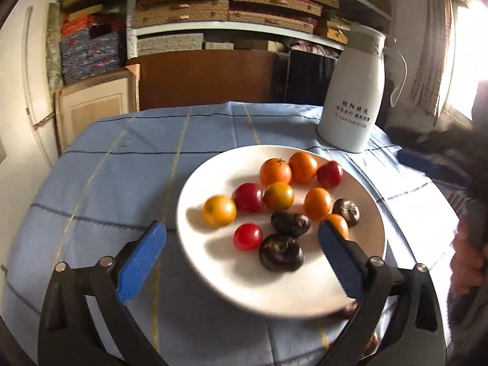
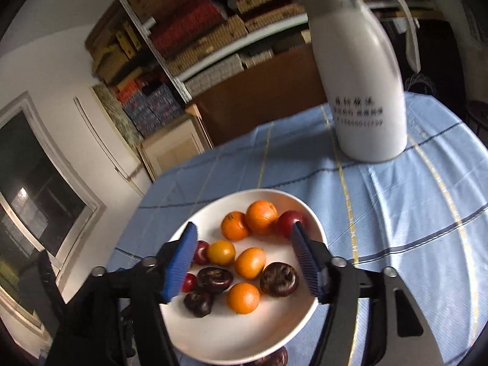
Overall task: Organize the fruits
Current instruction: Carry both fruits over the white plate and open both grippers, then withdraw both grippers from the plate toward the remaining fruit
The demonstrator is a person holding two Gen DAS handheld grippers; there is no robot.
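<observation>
A white plate (image 1: 213, 268) on the blue tablecloth holds several small oranges (image 1: 275, 171), red fruits (image 1: 248, 237) and dark brown chestnut-like fruits (image 1: 281, 256). My left gripper (image 1: 241, 231) is open and empty, its blue pads straddling the plate's near left part above the fruit. In the right wrist view the same plate (image 2: 244, 335) lies below my right gripper (image 2: 244, 233), which is open and empty over the oranges (image 2: 261, 216) and dark fruits (image 2: 279, 279). A dark fruit (image 2: 271, 358) lies off the plate by its near rim.
A tall white thermos jug (image 1: 355, 91) with black lettering stands on the tablecloth behind the plate, also in the right wrist view (image 2: 363, 85). Shelves of stacked boxes (image 1: 231, 9) fill the back wall. A wooden cabinet (image 1: 94, 103) stands left of the table.
</observation>
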